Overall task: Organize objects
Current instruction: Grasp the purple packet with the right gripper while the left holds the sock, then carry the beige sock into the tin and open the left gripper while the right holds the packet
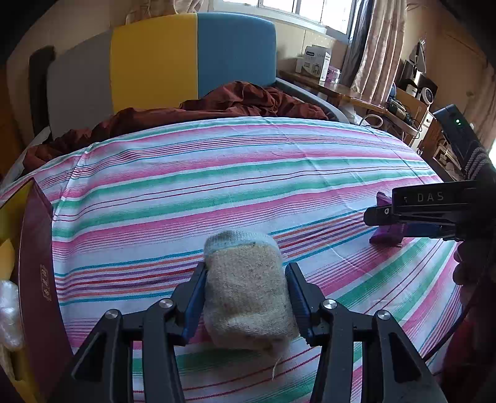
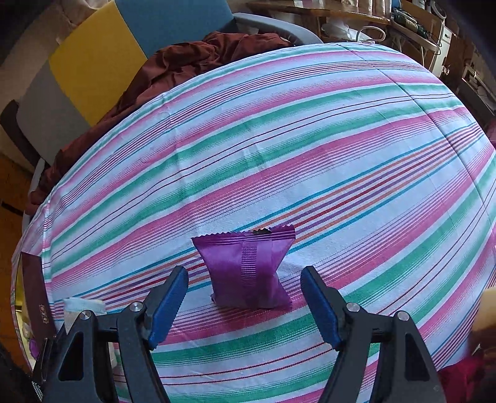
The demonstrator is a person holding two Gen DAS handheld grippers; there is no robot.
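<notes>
Striped cloth (image 1: pixel 217 173) in pink, green and white covers the bed and carries everything in play. The left gripper (image 1: pixel 246 297) is closed on a folded beige sock (image 1: pixel 248 294) with a pale blue cuff; both blue pads press against its sides, the cuff end points away from the camera, and a loose thread hangs from its near edge. Whether the sock's underside touches the cloth cannot be told from this angle.

To the left of that gripper, at the edge of the bed, stands a dark red box (image 1: pixel 37 263) with a small gold label, its yellow interior showing beside it and something white and fluffy (image 1: pixel 9 313) at its near end.

The right gripper (image 2: pixel 245 297) points steeply down over a purple snack packet (image 2: pixel 248 272) that rests on the cloth. Its jaws stand wide, one blue pad on either side of the packet and neither touching it. The packet has crimped, zigzag ends and a ribbed seam down its middle. In the left wrist view this gripper (image 1: pixel 384 217) enters from the right, well apart from the sock, with the packet (image 1: pixel 387 235) under its tips.

Rumpled maroon bedding (image 1: pixel 217 102) lies at the far end, against a headboard (image 1: pixel 192 59) of grey, yellow and blue panels. A cluttered wooden desk (image 1: pixel 347 90) stands by the curtained window (image 1: pixel 310 9).
</notes>
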